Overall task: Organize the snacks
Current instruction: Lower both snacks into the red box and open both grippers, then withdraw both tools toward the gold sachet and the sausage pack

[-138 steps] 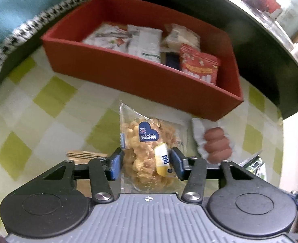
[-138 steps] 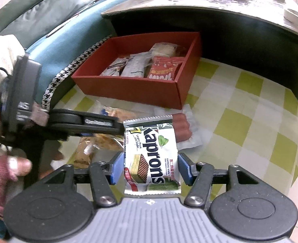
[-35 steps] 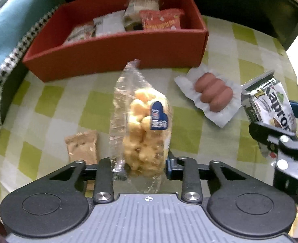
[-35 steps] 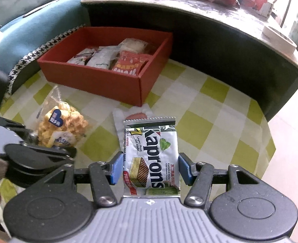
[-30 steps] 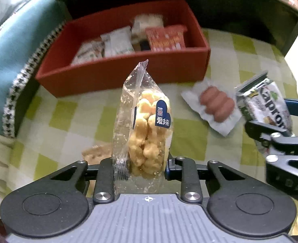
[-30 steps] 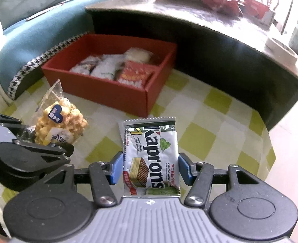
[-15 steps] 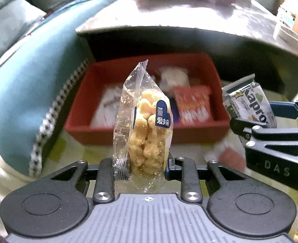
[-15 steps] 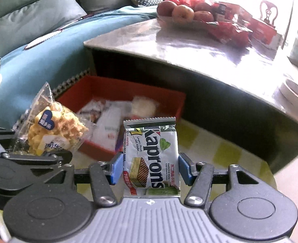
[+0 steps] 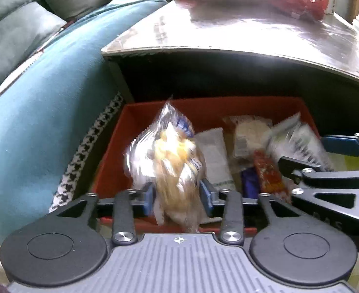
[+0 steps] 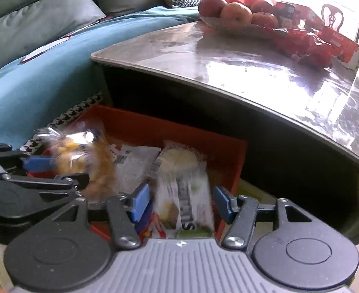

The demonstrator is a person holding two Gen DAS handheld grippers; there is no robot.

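**Both grippers over the red box, snacks blurred in the jaws**

The left gripper [image 9: 178, 196] stands over the near left part of the red box [image 9: 140, 117], its blue pads spread a little to either side of the clear bag of yellow puffs [image 9: 167, 161]. The bag is smeared by motion, so whether the pads touch it cannot be told from the left wrist view. From the right wrist view the same bag [image 10: 81, 156] sits beside the left gripper's [image 10: 55, 168] blue pad, equally blurred.

The right gripper [image 10: 180, 201] hovers at the box's [image 10: 179, 129] near right corner. Its pads stand apart with visible gaps on both sides of the green and white wafer packet [image 10: 186, 200], so it is released; the packet's print is streaked and only partly readable. In the left wrist view that packet [image 9: 299, 141] is a pale blur beside the right gripper [image 9: 325, 153].

Inside the box lie a white packet [image 9: 214, 156], a pale round-filled pack [image 9: 250, 131] and a red packet [image 9: 267, 173], partly hidden behind the left gripper's body. The box's far wall sits under the edge of the glossy table [image 10: 252, 56]
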